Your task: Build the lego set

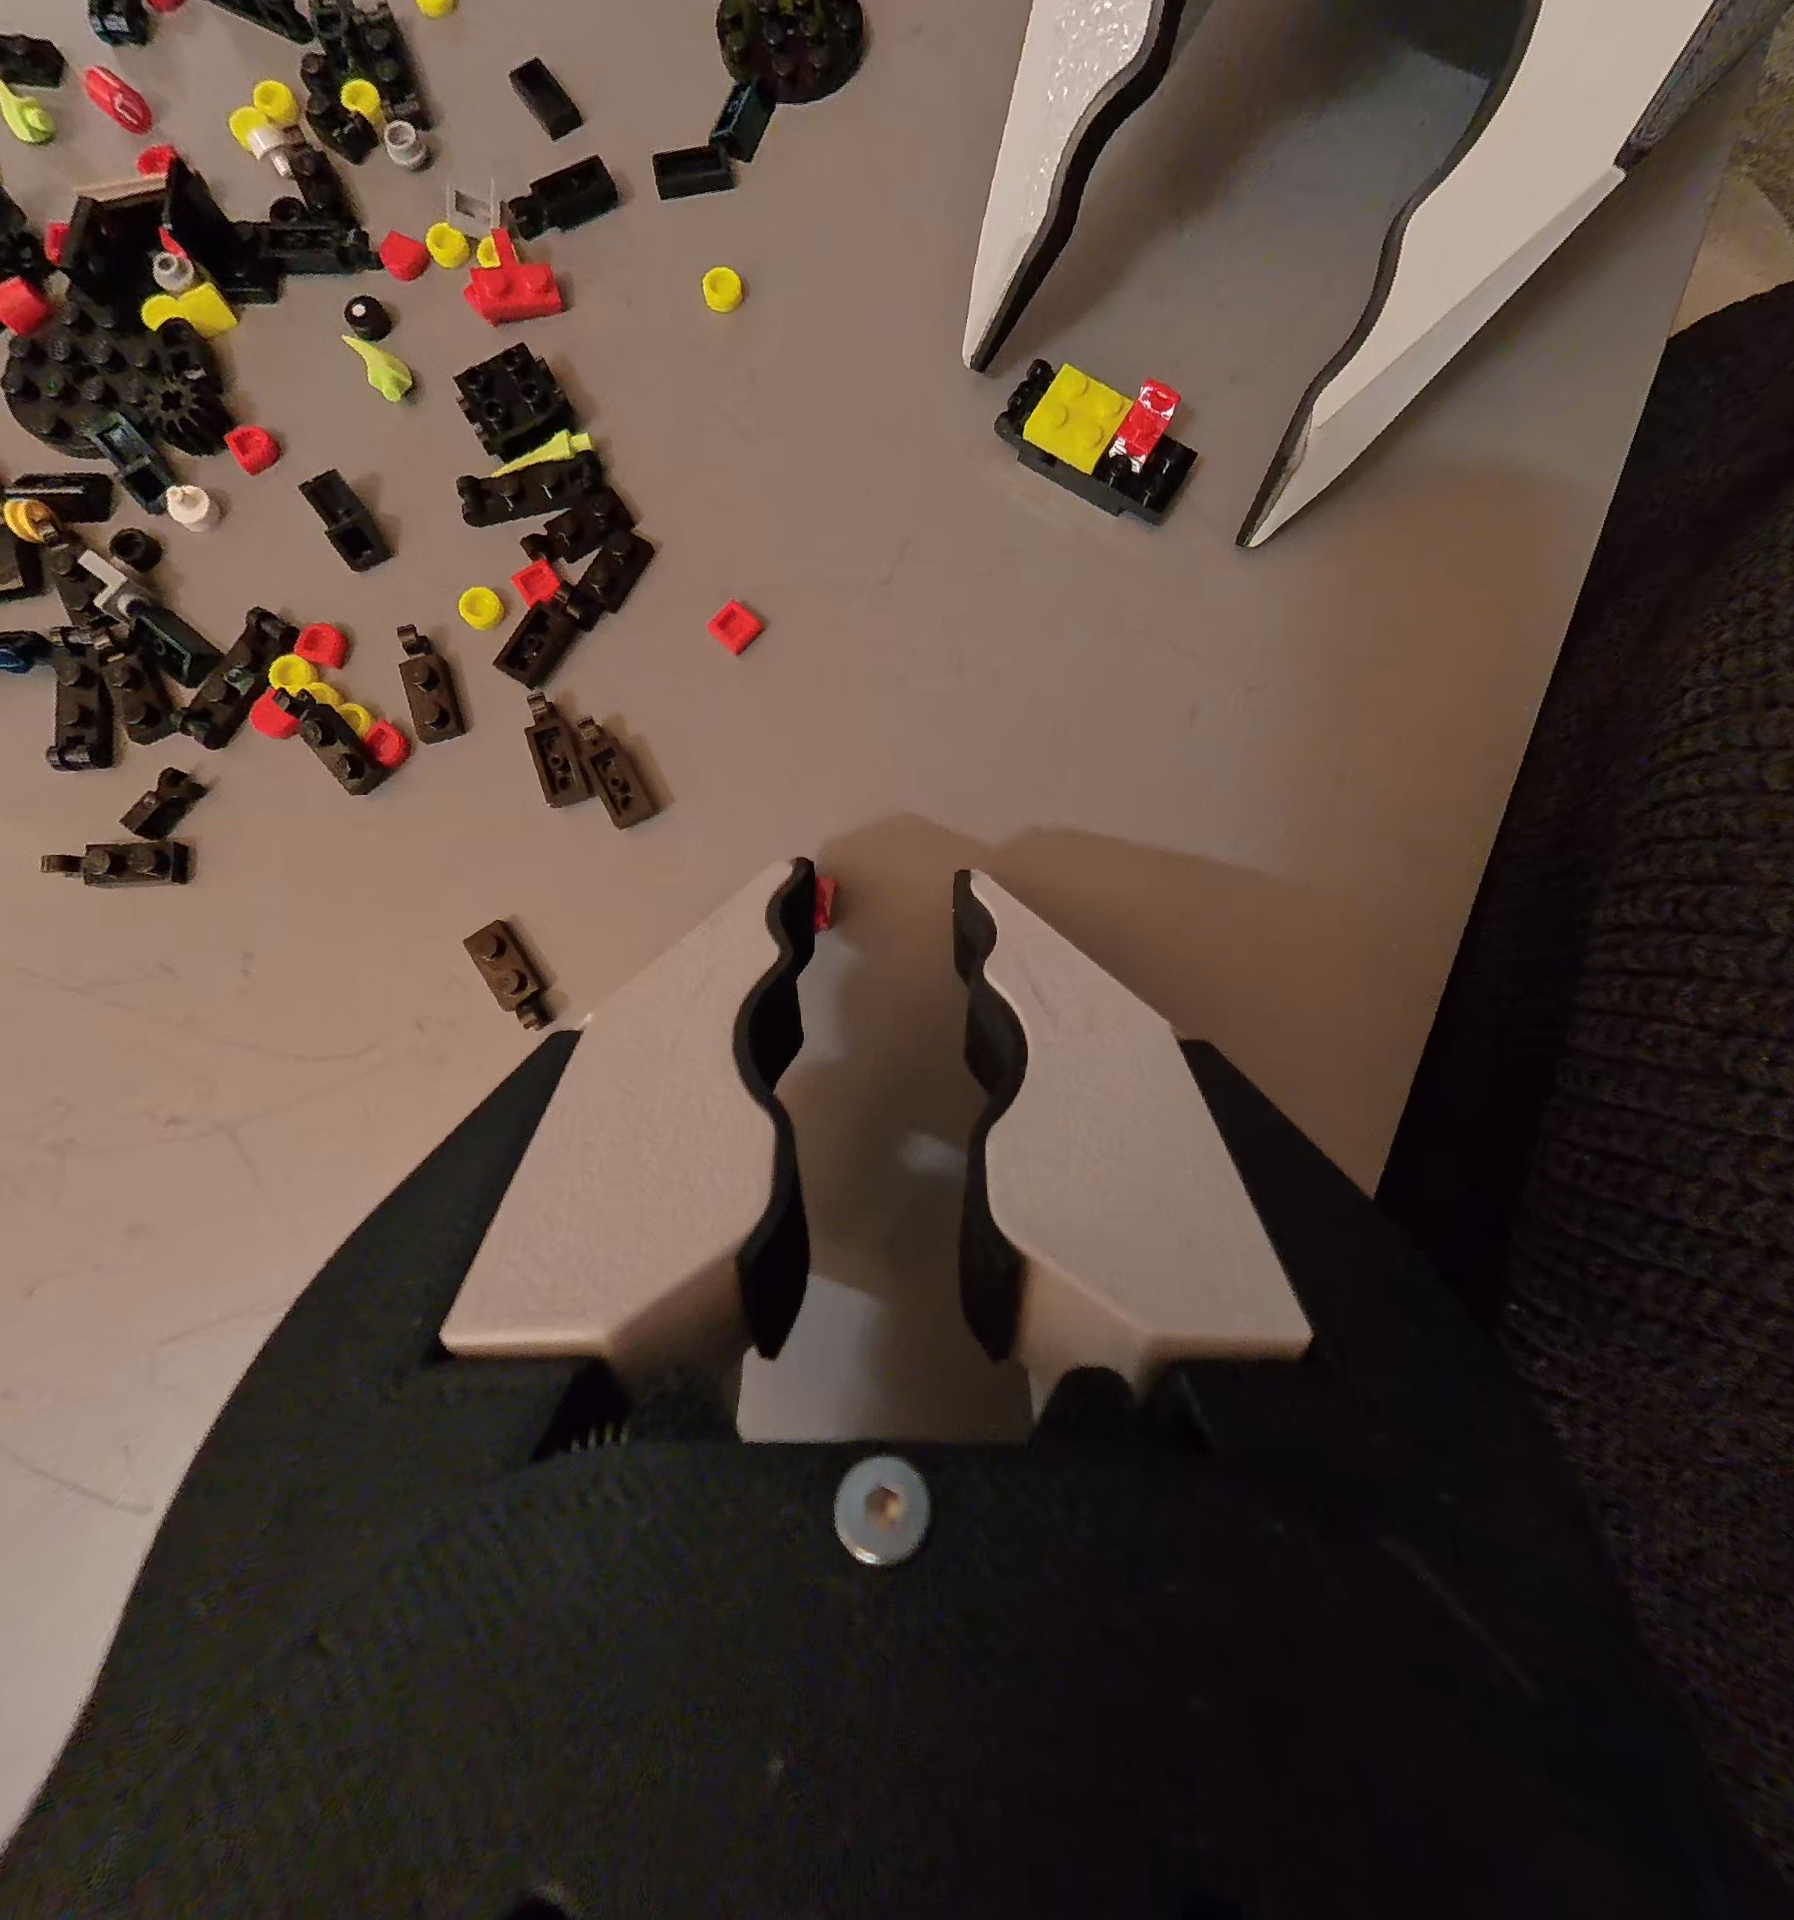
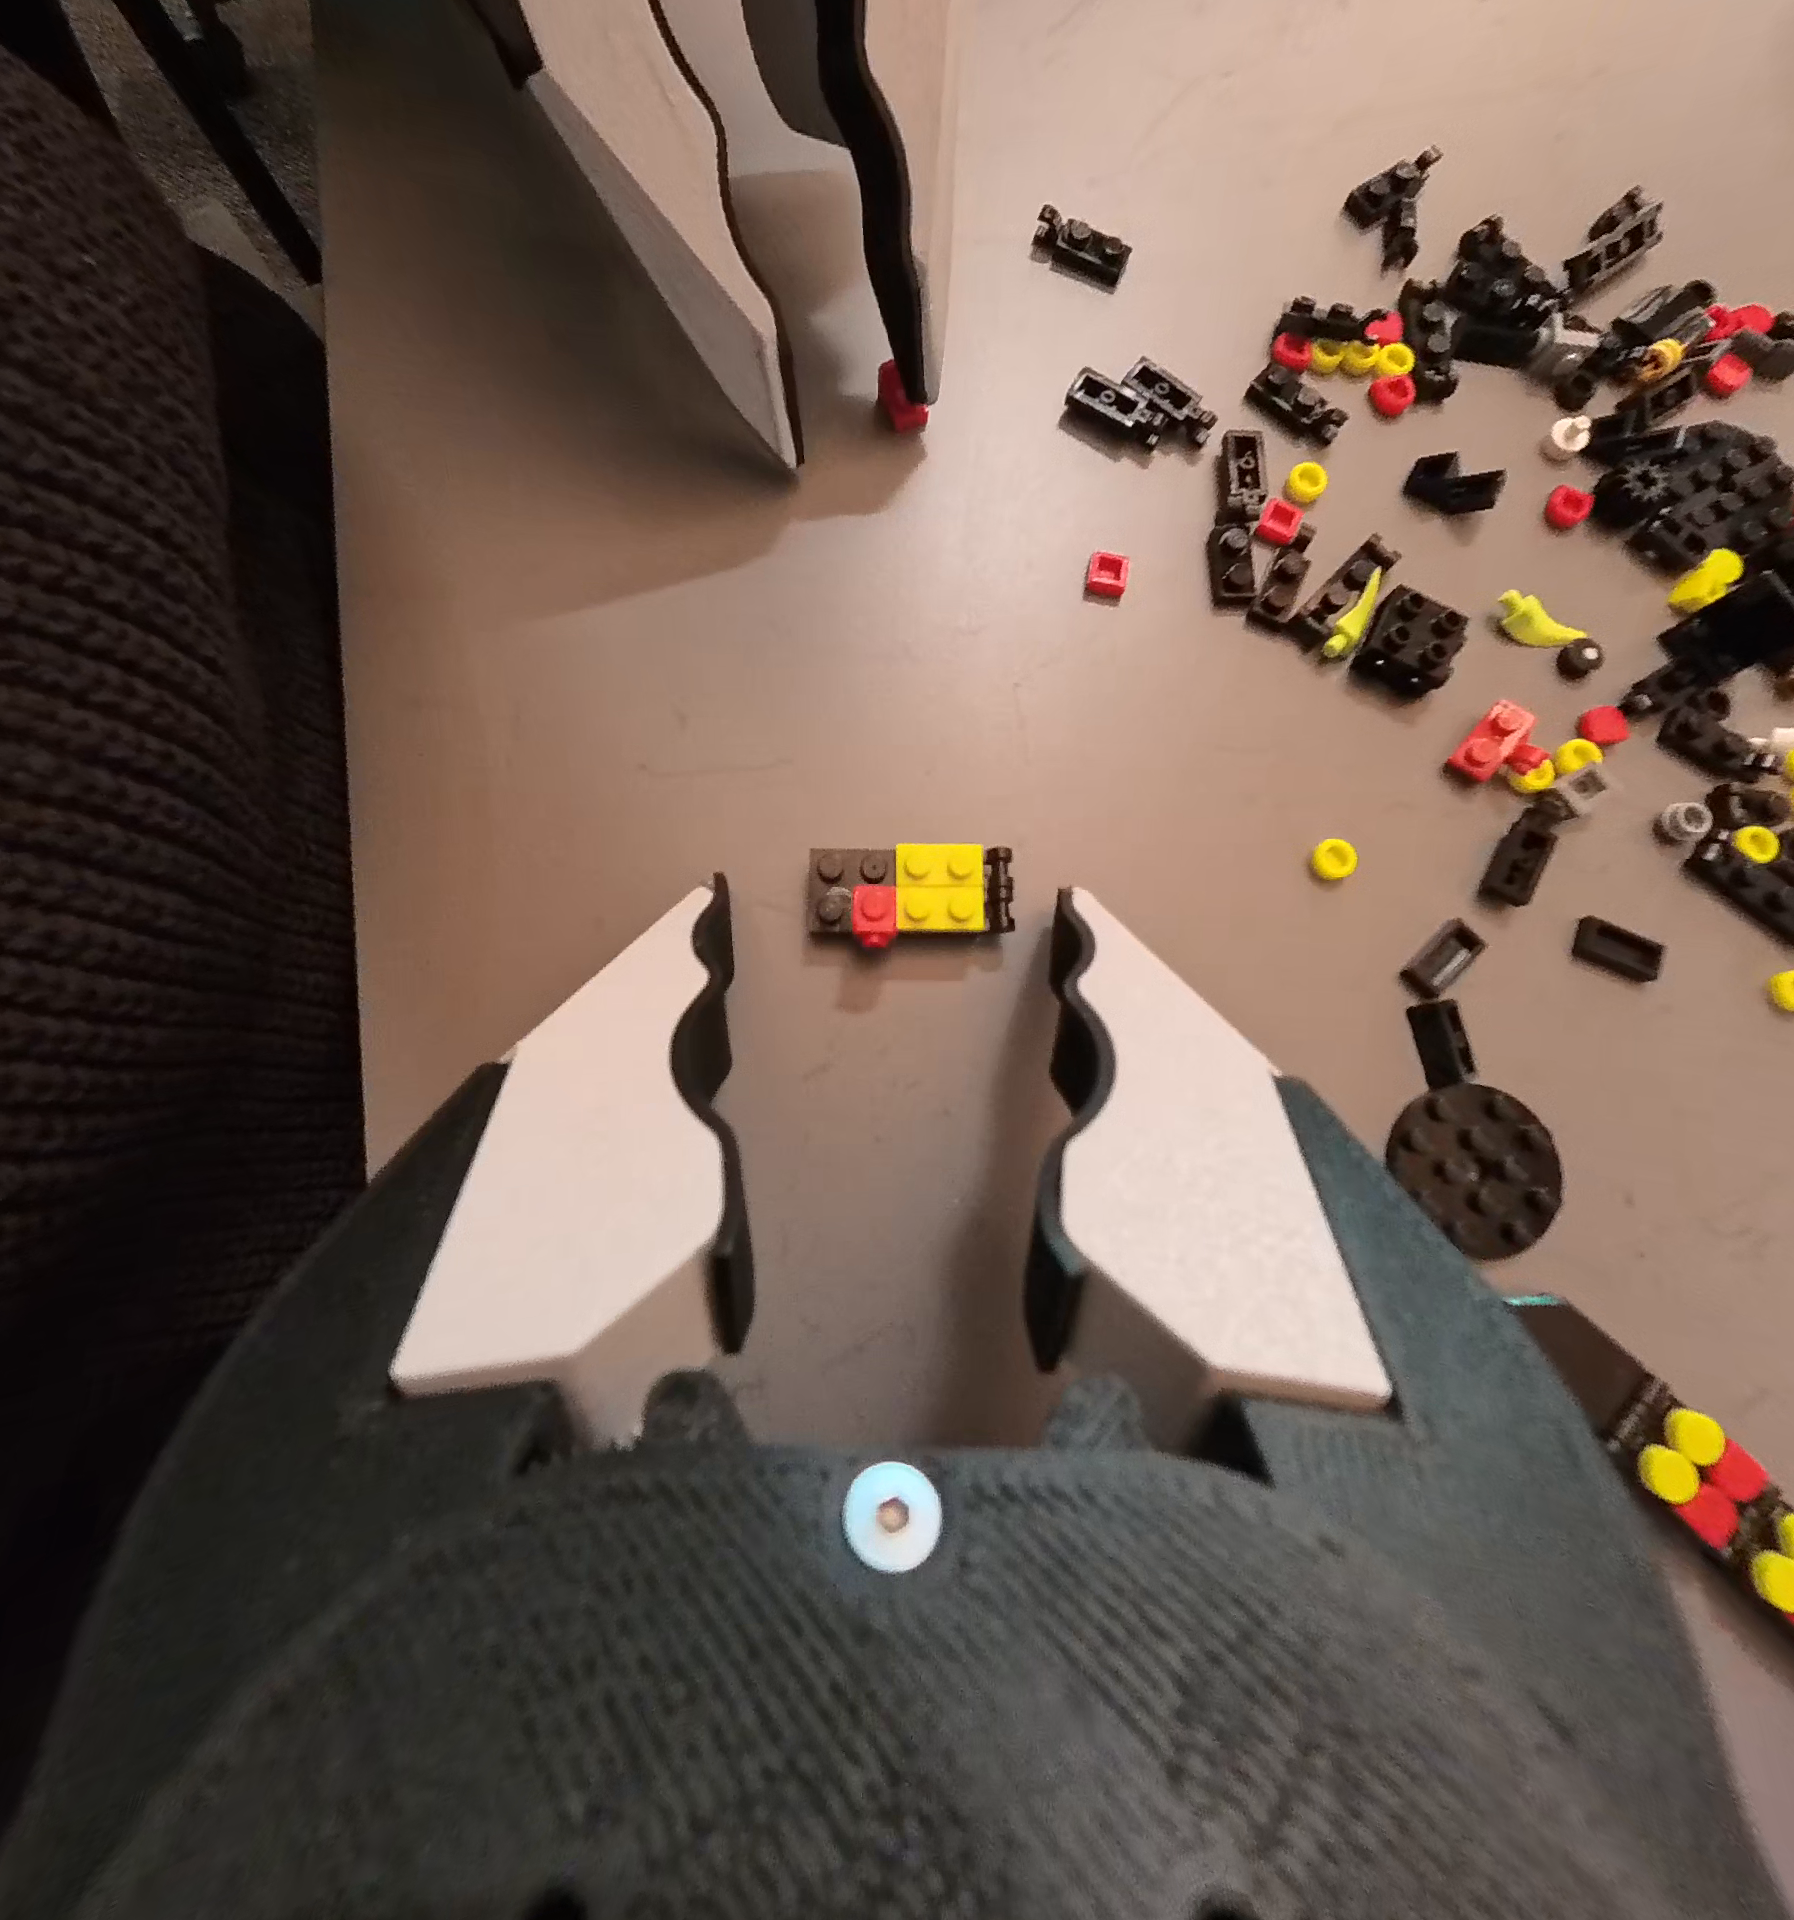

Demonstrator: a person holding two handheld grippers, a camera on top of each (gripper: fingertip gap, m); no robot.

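Though only a few pcs joined, build barely begun: small assembly [image 2: 908, 894] w/ black base, yellow 2x2 and red pc on top, lying on counter [image 2: 872, 675] just ahead of right tool [image 2: 888, 904], roughly centred on its gap. Right tool spread wide, holding nothing. Left tool [image 1: 882, 878] partly apart, tips at counter; small red pc [image 1: 823, 902] touching inner side of one finger, not clamped. Most of set left: loose pile [image 1: 249, 468] of black, red, yellow pcs scattered well apart from assembly, plus round black plate [image 2: 1475, 1169] and studded strip [image 2: 1745, 1517] near right tool. Counter edge close beside both tools, dark knit fabric [image 2: 124, 727] past it; assembly nearer that edge than pile. Open bare counter betw. tools and pile, enough room to work.
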